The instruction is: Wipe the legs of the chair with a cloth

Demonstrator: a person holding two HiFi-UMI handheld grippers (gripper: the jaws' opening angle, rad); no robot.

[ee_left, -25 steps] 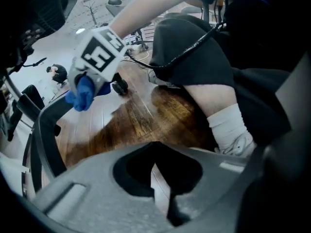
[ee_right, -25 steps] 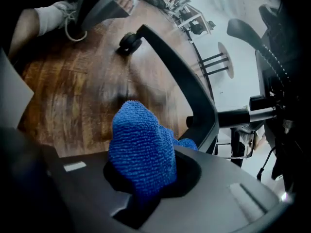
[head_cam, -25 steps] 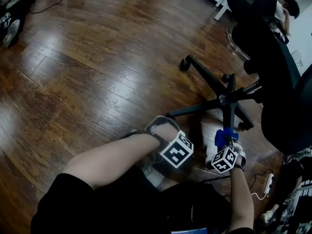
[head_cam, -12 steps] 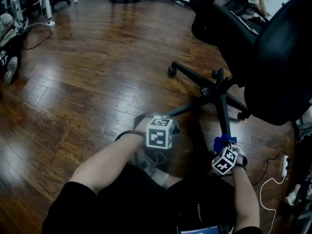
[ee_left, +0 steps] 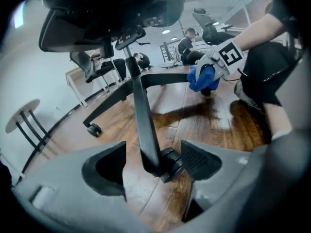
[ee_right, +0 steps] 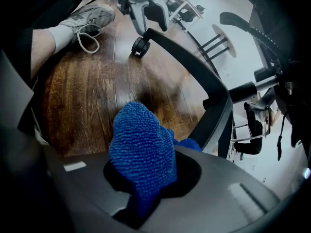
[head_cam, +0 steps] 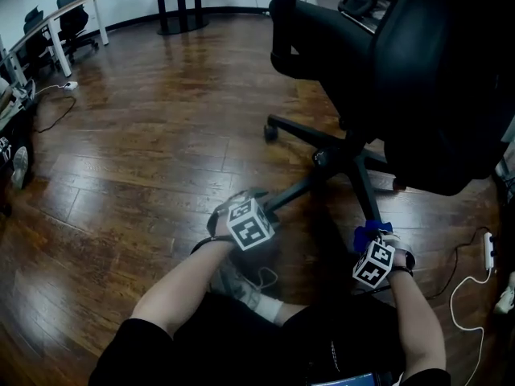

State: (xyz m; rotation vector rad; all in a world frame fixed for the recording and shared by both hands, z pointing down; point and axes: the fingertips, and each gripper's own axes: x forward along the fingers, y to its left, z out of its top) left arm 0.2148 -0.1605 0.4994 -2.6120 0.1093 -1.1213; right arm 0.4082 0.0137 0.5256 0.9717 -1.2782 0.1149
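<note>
Person wearing black short-sleeved top [head_cam: 161, 352], black bottoms [head_cam: 322, 336]. Grey sneaker [ee_right: 92, 17] showing pale laces, white sock [ee_right: 58, 35] rising above it. Dark strap [head_cam: 199, 246] circling left wrist. Right hand-held gripper [ee_right: 150, 176] showing grey moulded shell, carrying white cube [head_cam: 374, 264] with black square markers.
</note>
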